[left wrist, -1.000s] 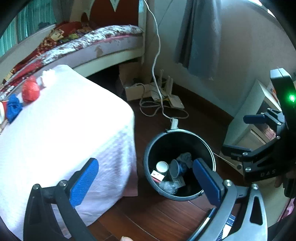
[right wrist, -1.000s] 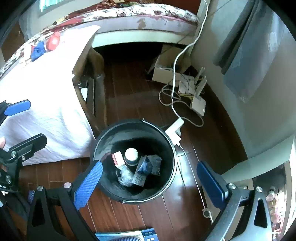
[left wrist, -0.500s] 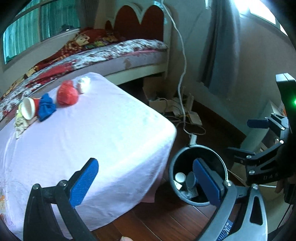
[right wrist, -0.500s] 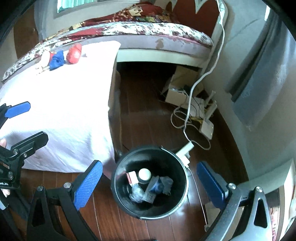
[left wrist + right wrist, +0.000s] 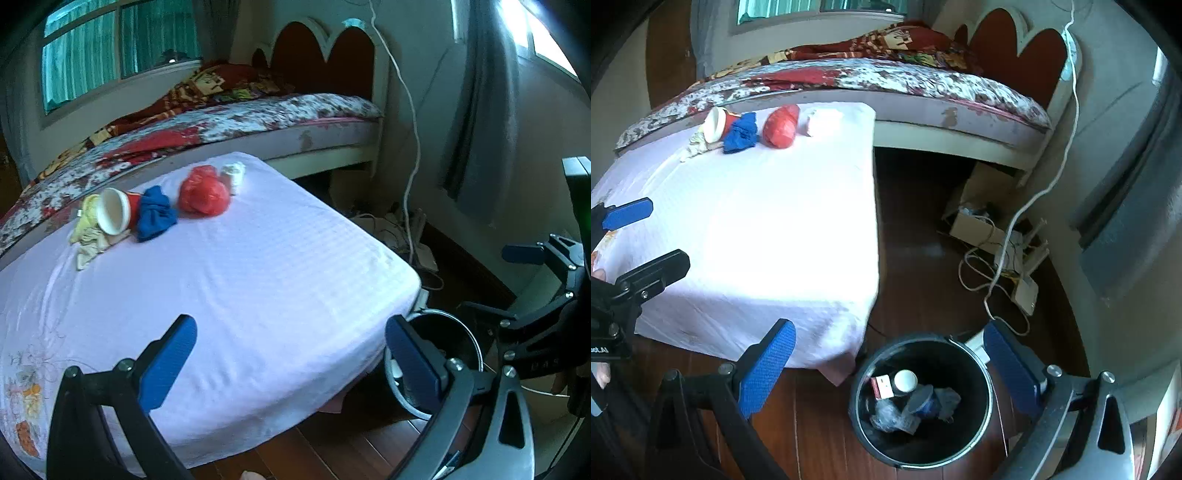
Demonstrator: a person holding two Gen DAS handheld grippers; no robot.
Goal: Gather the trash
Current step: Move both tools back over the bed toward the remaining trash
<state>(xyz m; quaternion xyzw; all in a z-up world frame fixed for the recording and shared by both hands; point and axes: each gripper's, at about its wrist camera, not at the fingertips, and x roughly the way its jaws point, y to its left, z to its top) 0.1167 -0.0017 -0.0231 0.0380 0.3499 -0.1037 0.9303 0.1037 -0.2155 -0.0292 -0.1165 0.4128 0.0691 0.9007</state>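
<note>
Facing table trash (image 5: 159, 216), left gripper (image 5: 291, 363) and right gripper (image 5: 892, 373) are held spread, empty, bin (image 5: 975, 360) kept beside for drops.

A home bedroom; a bed (image 5: 240, 122) with patterned quilt and scalloped headboard (image 5: 321, 59) stands under a curtained window (image 5: 110, 48); beside the bed, a cloth-covered table (image 5: 258, 280), wooden floor (image 5: 916, 236).

Your two handheld grippers: black frames, blue pads.
Left gripper (image 5: 288, 363) and right gripper (image 5: 886, 369): silver screws, grey arms.
</note>
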